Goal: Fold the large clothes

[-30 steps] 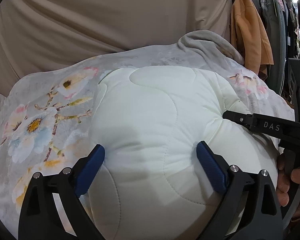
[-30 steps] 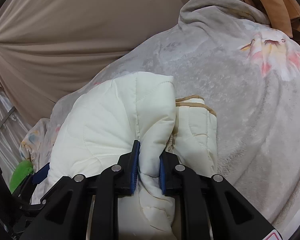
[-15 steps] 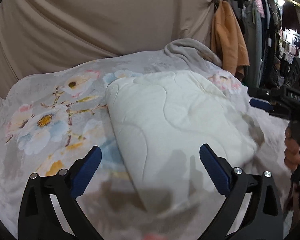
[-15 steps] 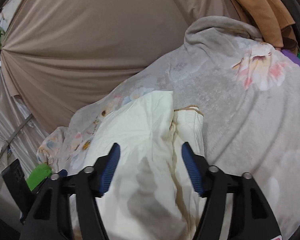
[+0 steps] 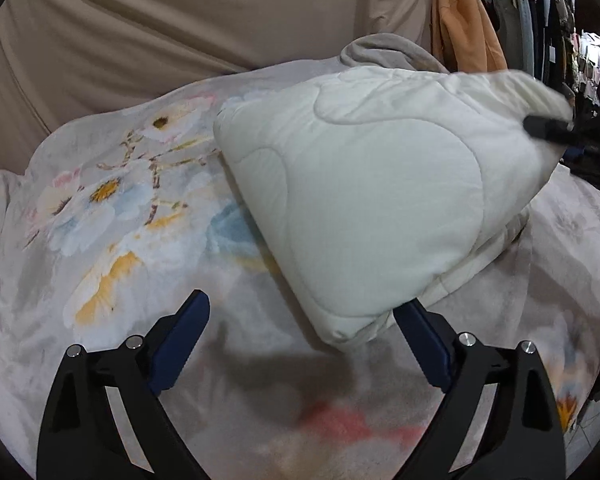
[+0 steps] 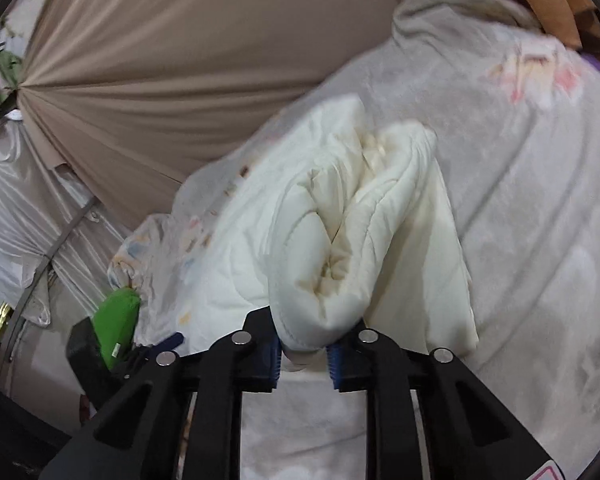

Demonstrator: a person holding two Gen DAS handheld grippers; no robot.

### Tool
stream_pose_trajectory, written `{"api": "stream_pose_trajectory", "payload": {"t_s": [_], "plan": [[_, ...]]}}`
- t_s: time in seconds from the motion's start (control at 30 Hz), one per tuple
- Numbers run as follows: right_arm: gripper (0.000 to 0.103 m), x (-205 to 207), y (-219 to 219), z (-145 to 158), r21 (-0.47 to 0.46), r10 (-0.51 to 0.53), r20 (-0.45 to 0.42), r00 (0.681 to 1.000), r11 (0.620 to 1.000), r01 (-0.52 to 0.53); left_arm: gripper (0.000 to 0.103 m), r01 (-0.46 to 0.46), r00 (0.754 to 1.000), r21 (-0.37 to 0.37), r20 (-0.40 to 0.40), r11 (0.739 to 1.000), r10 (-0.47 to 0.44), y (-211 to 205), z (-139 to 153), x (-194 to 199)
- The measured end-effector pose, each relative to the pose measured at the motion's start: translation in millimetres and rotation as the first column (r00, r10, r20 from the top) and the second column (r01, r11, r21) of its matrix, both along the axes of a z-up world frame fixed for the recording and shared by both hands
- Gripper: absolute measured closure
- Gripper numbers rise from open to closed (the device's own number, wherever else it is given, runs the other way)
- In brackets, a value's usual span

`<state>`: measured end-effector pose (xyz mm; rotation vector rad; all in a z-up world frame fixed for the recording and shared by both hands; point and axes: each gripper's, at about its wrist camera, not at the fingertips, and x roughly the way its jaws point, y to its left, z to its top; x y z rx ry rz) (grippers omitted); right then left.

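A folded cream quilted garment [image 5: 372, 196] lies on a grey floral blanket [image 5: 112, 208], its right end lifted. My left gripper [image 5: 304, 344] is open and empty, just in front of the garment's near corner. My right gripper [image 6: 303, 354] is shut on a bunched edge of the cream garment [image 6: 340, 248] and holds it up off the blanket [image 6: 540, 208]. In the left wrist view the right gripper's black finger [image 5: 548, 128] shows at the garment's raised right end.
A beige curtain [image 5: 180, 20] hangs behind the blanket. An orange garment [image 5: 464, 28] and a rack of clothes hang at the far right. A green object [image 6: 118, 320] lies at the blanket's left edge, near the left gripper's blue pad.
My right gripper, open half a second ago, has shut on the garment's edge and lifted it. My left gripper has drawn back from the garment and stays open.
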<state>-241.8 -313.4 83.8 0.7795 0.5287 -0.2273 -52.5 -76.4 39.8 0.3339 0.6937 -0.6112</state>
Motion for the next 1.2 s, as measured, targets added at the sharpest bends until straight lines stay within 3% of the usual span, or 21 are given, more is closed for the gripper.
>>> {"api": "stream_pose_trajectory", "payload": {"t_s": [0.07,0.1,0.17,0.2,0.27,0.33,0.37,0.43,0.53,0.7,0.83,0.97,1.0,1.03,1.07,1.1,1.2], "plan": [[0.092,-8,7,27,-0.04,0.015,0.08,0.997,0.999,-0.012,0.021,0.003,1.0,0.022,0.008,1.0,-0.003,-10,-2,5],[0.092,-12,9,34,-0.065,0.01,0.092,0.996,0.998,-0.004,0.026,-0.012,1.0,0.044,0.006,0.999,0.011,-13,-7,10],[0.094,-18,6,30,-0.098,-0.03,0.06,0.998,0.995,0.035,0.026,-0.029,0.999,0.052,-0.041,0.998,0.032,-14,-20,24],[0.094,-22,-2,16,-0.065,-0.055,0.022,0.998,0.996,0.056,0.026,-0.032,0.997,0.048,-0.075,0.998,0.036,-13,-26,28],[0.094,-29,-20,-38,0.061,-0.094,-0.088,0.992,0.993,0.099,0.026,-0.024,0.998,0.057,-0.061,0.998,0.027,-14,-32,25],[0.094,-35,-27,-84,0.184,-0.082,-0.126,0.989,0.977,0.104,0.026,-0.022,0.999,0.088,-0.032,0.996,0.025,-18,-33,20],[0.093,-39,-29,-91,0.237,-0.081,-0.131,0.988,0.965,0.11,0.026,-0.024,0.999,0.099,-0.019,0.995,0.026,-20,-32,17],[0.087,-42,-28,-79,0.202,-0.078,-0.132,0.988,0.974,0.104,0.03,-0.007,1.0,0.095,-0.022,0.995,0.009,-18,-22,10],[0.066,-49,-18,-54,0.09,-0.1,-0.152,0.983,0.989,0.114,0.029,0.04,0.999,0.053,-0.023,0.998,-0.039,0,4,-6],[0.059,-71,-20,5,-0.016,-0.188,-0.053,0.981,0.982,0.188,0.02,0.056,0.997,-0.061,0.054,0.997,-0.053,18,64,-19],[0.048,-30,-36,39,-0.091,-0.14,-0.018,0.99,0.986,0.138,0.015,0.057,0.994,-0.131,0.102,0.99,-0.044,-11,94,-1],[0.048,31,-63,20,-0.088,-0.115,-0.119,0.986,0.991,0.105,0.015,0.029,0.996,-0.105,0.092,0.994,-0.019,-63,89,23],[0.053,39,-67,10,-0.087,-0.12,-0.16,0.98,0.99,0.107,0.015,0.021,0.996,-0.091,0.088,0.996,-0.013,-71,84,28],[0.081,46,-71,-1,-0.063,-0.108,-0.187,0.976,0.993,0.098,0.015,0.015,0.996,-0.072,0.084,0.997,-0.009,-79,78,33],[0.09,44,-73,-8,-0.011,-0.084,-0.157,0.984,0.996,0.084,0.015,0.011,0.997,-0.065,0.081,0.998,-0.006,-83,74,35],[0.092,37,-72,-11,0.021,-0.083,-0.111,0.99,0.996,0.086,0.015,0.009,0.997,-0.055,0.071,0.998,-0.005,-87,68,36],[0.094,14,-65,-13,-0.02,-0.123,-0.064,0.99,0.992,0.122,0.014,0.009,1.0,-0.015,0.026,1.0,-0.008,-93,46,45]]}}
